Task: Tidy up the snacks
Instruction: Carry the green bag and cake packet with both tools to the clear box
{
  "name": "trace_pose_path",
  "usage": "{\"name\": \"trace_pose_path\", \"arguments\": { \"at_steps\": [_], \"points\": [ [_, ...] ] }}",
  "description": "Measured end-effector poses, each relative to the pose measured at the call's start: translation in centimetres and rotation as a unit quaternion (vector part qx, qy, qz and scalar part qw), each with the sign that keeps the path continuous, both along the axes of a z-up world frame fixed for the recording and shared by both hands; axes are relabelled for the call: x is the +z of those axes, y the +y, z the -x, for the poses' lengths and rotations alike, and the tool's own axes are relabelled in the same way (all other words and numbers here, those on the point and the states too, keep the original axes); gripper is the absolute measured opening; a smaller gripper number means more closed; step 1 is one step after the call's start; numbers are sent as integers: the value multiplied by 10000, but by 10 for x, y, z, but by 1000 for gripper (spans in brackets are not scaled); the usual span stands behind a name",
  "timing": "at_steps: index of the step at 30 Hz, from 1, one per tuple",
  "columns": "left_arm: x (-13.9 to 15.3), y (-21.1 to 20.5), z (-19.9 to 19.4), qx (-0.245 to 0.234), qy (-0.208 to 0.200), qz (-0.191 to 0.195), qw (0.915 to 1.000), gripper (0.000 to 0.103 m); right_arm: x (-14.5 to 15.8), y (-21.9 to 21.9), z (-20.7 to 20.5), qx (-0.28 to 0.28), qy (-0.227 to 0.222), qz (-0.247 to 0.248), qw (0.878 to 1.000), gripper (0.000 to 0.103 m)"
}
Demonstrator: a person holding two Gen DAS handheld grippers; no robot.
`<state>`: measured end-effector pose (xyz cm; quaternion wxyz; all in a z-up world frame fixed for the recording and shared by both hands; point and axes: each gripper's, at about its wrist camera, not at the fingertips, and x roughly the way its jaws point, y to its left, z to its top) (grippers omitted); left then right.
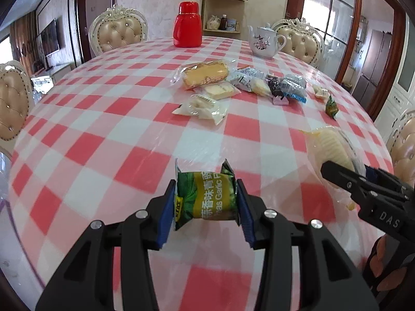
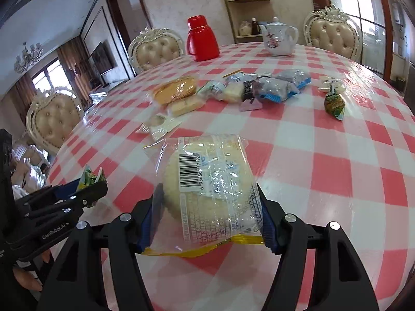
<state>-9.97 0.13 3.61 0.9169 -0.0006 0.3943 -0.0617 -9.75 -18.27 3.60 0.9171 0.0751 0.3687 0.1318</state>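
Dining room: pale marbled walls, dark wood door frames, glazed doors at right, wall shelf (image 1: 224,13) with jars far beyond the fingers. Cream tufted chairs (image 1: 118,35) ringing a round tabletop (image 1: 109,134) under a red-and-white checked cloth with a glossy clear cover.

Far side of tabletop, well ahead of both pairs of fingers: red flask (image 1: 187,24), upright; white floral teapot (image 1: 264,42) to its right.

Mid tabletop, ahead of the fingers: loose cluster of wrapped snacks (image 1: 233,83) — clear-wrapped biscuits, pale cakes, dark and blue packets touching or overlapping. One small green packet (image 1: 331,106) lying apart, right of the cluster.

Right gripper (image 2: 210,217): blue-padded fingers (image 2: 268,223) clenched on a clear-wrapped round pale cake (image 2: 207,181), barcode up, held above the cloth.

Left gripper (image 1: 206,202): fingers (image 1: 168,207) grasping a green-and-yellow snack packet (image 1: 206,197) by its sides, crimped ends jutting up, clear of the tabletop.

Both held snacks side by side, near each other.
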Motion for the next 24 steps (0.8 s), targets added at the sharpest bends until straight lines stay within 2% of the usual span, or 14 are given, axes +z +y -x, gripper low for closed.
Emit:
{"name": "trace_pose_path", "arguments": {
  "at_steps": [12, 24],
  "points": [
    [9, 49, 57, 152, -8, -242, 9996, 45, 1, 56, 29, 589, 1, 209, 9980, 64],
    [19, 128, 103, 661, 29, -449, 9968, 45, 14, 139, 59, 1613, -185, 501, 9855, 64]
  ]
}}
